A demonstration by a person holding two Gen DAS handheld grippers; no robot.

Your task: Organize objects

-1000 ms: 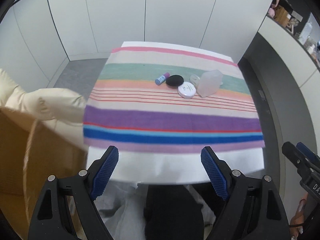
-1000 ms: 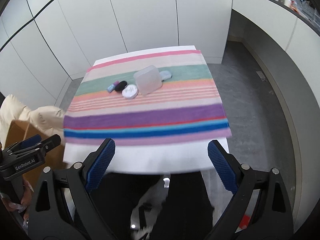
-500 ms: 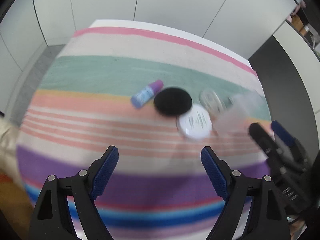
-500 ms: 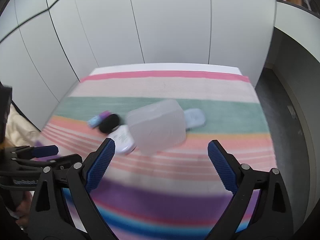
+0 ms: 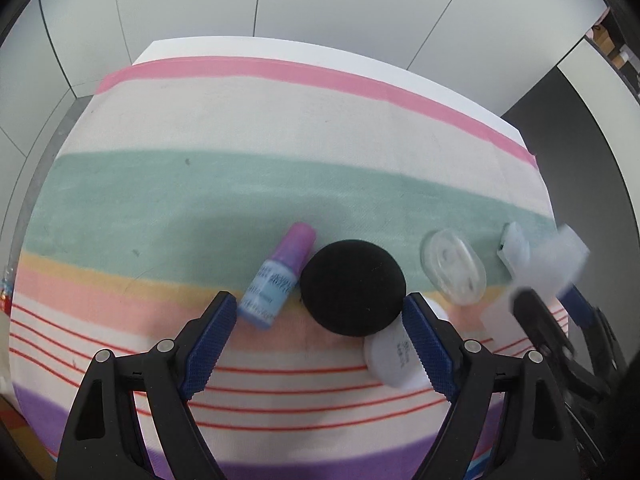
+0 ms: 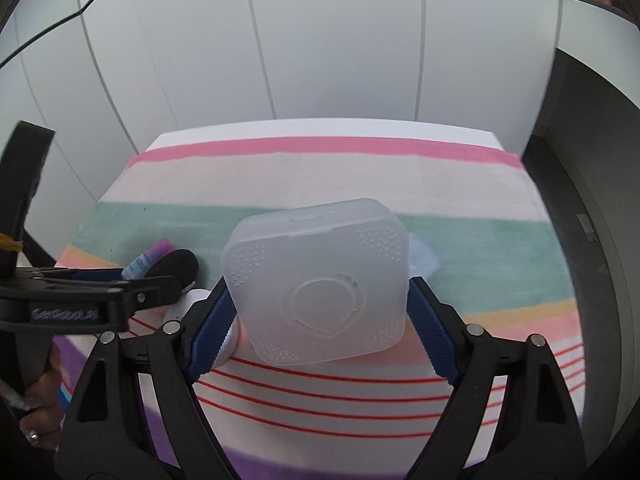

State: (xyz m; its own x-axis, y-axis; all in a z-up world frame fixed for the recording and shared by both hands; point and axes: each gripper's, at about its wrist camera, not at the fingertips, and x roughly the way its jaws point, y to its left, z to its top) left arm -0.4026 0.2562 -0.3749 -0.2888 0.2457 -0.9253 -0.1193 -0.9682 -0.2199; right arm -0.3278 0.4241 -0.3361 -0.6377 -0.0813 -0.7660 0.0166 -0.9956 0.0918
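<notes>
Two tongs we find open, left tongs (image 5: 316, 320) over black puff (image 5: 352, 287), right tongs (image 6: 318, 310) just closing around translucent case (image 6: 318, 280), pads not visibly pressing, striped table (image 6: 360, 176) beneath.

The white round tin (image 5: 394, 354) sits half hidden — behind the black puff (image 5: 352, 287) and a finger.

Both wrist cams look steeply down, close, sharing striped cloth (image 5: 280, 128) & black puff (image 5: 352, 286).
</notes>
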